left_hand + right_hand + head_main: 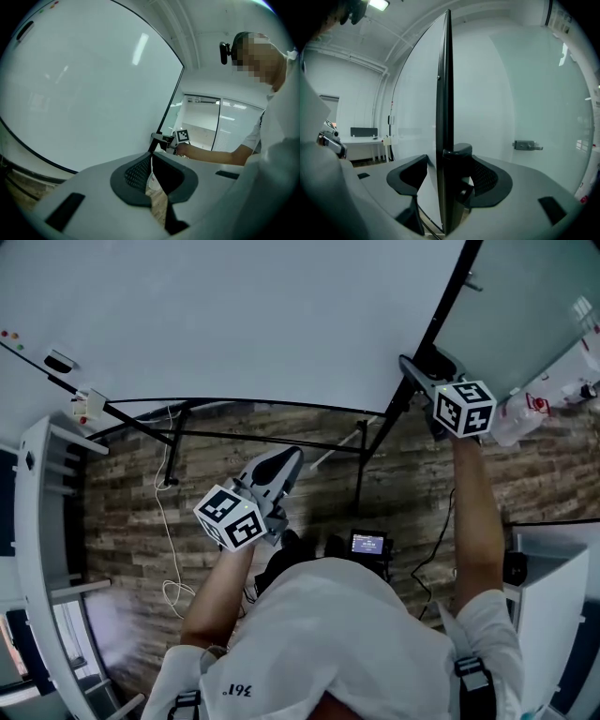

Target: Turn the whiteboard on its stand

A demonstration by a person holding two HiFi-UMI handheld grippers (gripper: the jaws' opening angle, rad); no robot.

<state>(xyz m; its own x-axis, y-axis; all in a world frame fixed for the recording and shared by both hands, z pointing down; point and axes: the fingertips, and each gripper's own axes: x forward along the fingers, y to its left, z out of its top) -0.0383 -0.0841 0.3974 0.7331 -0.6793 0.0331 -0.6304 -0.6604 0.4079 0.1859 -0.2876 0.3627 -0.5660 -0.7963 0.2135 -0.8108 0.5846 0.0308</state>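
Note:
The whiteboard (244, 315) fills the top of the head view, its white face ringed by a thin black frame. Black legs of its stand (178, 437) reach down to the wooden floor. My right gripper (420, 379) is shut on the board's right edge. In the right gripper view that black edge (443, 93) runs upright between the jaws of the right gripper (447, 164), beside a black bracket (458, 157). My left gripper (287, 459) hangs below the board, shut and holding nothing. Its own view shows the left gripper (151, 159) with the board's face (84, 84) to the left.
A frosted glass wall (525, 306) with a metal lock (527, 146) stands behind the board's right edge. White shelving (37, 521) is at the left, a white unit (553, 596) at the right. A white cable (169, 549) lies on the floor. A black eraser (58, 362) sits on the board.

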